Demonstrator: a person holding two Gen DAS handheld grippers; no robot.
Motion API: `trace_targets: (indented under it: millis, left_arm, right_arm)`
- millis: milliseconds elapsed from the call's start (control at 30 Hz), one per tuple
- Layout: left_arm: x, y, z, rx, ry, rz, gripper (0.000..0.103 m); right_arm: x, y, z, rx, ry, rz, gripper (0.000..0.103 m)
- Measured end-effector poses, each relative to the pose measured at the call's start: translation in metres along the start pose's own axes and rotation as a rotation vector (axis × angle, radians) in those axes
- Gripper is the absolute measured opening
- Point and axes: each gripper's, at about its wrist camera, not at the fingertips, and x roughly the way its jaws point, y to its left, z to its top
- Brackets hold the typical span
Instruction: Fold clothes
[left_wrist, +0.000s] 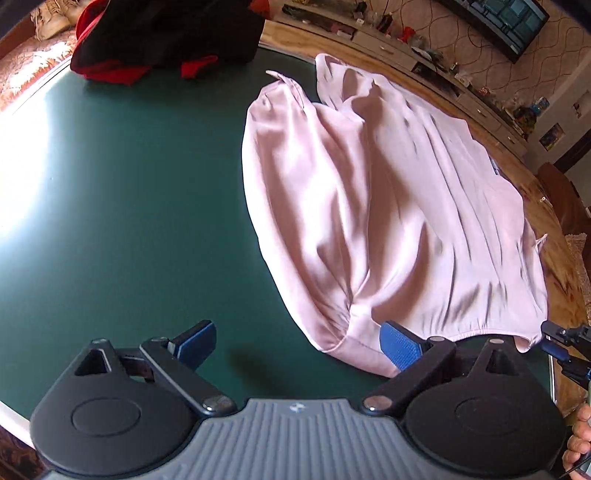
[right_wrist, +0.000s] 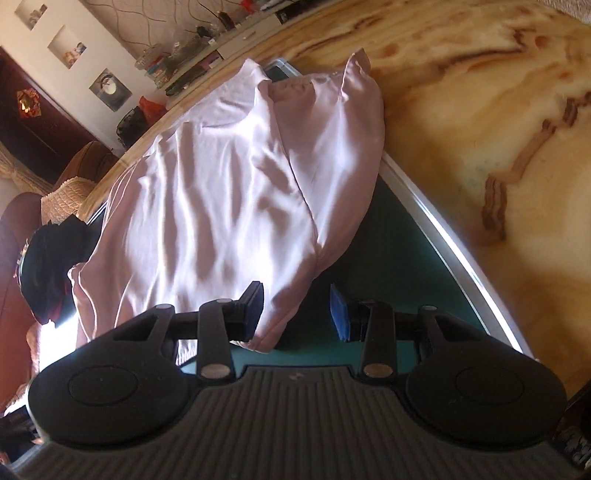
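Satin sheen and soft wrinkles run across the pale pink shirt-like garment (left_wrist: 388, 206), which lies spread on the dark green counter (left_wrist: 129, 192), one side folded over into a rounded edge. Its far part reaches the counter's pale rim (right_wrist: 454, 251), beyond which lies the marbled tan floor (right_wrist: 480, 110). The left tool (left_wrist: 299, 343) is spread wide, its right blue pad at the garment's near corner, bare green surface stretching to its left. The right tool (right_wrist: 299, 314) is also wide, a corner of the garment between its pads. A crumpled black-and-red cloth heap (left_wrist: 166, 40) sits at the far end.
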Motion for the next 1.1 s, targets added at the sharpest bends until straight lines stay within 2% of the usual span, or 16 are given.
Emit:
trace_targets:
  millis: [67, 200, 233, 267, 300, 333, 400, 433, 567, 633, 700, 800, 867, 967, 1033, 1100]
  left_arm:
    - [0.006, -0.010, -0.008, -0.005, 0.005, 0.041, 0.098]
    - [0.013, -0.028, -0.008, 0.006, -0.011, 0.133, 0.095]
    - [0.014, -0.033, -0.006, 0.018, -0.022, 0.162, 0.087]
    - [0.015, -0.038, -0.005, 0.036, -0.037, 0.190, 0.082]
    - [0.014, -0.040, -0.006, 0.047, -0.052, 0.208, 0.071]
    - [0.012, -0.041, -0.008, 0.049, -0.064, 0.217, 0.055]
    - [0.006, -0.037, -0.012, 0.034, -0.074, 0.200, 0.035]
    - [0.002, -0.034, -0.016, 0.022, -0.077, 0.187, 0.034]
    - [-0.011, -0.020, -0.032, 0.020, -0.099, 0.195, 0.032]
    - [-0.017, -0.015, -0.039, 0.029, -0.101, 0.210, 0.032]
    - [-0.022, -0.010, -0.045, 0.034, -0.099, 0.206, 0.032]
    - [-0.029, -0.002, -0.046, 0.011, -0.117, 0.188, 0.035]
    - [-0.031, 0.002, -0.039, -0.013, -0.132, 0.181, 0.042]
    - [-0.030, 0.004, -0.020, -0.039, -0.155, 0.169, 0.052]
    - [-0.025, 0.003, -0.006, -0.031, -0.157, 0.177, 0.056]
    - [-0.017, -0.002, 0.008, -0.001, -0.153, 0.195, 0.057]
  right_arm:
    - [0.009, 0.001, 0.001, 0.041, 0.031, -0.014, 0.046]
    - [0.016, 0.005, 0.002, 0.053, 0.025, -0.031, 0.046]
    - [0.017, 0.007, 0.001, 0.043, 0.020, -0.039, 0.046]
    - [0.018, 0.009, 0.000, 0.031, 0.014, -0.045, 0.037]
    - [0.018, 0.010, -0.001, 0.016, 0.017, -0.049, 0.011]
    - [0.018, 0.010, -0.002, 0.008, 0.020, -0.048, 0.008]
    - [0.011, 0.009, -0.004, 0.004, 0.004, -0.035, 0.009]
    - [0.007, 0.008, -0.007, 0.003, 0.001, -0.036, 0.008]
    - [-0.003, 0.003, -0.022, -0.008, 0.044, -0.034, 0.011]
    - [-0.009, 0.004, -0.029, -0.026, 0.043, -0.062, 0.018]
    - [-0.019, 0.008, -0.034, -0.044, -0.004, -0.077, 0.027]
    - [-0.031, 0.038, -0.043, -0.190, -0.028, 0.041, 0.029]
    - [-0.025, 0.071, -0.052, -0.303, 0.050, 0.180, 0.033]
    - [0.004, 0.120, -0.070, -0.355, 0.199, 0.332, 0.037]
    - [0.027, 0.146, -0.082, -0.350, 0.294, 0.378, 0.037]
    - [0.047, 0.166, -0.090, -0.321, 0.371, 0.368, 0.037]
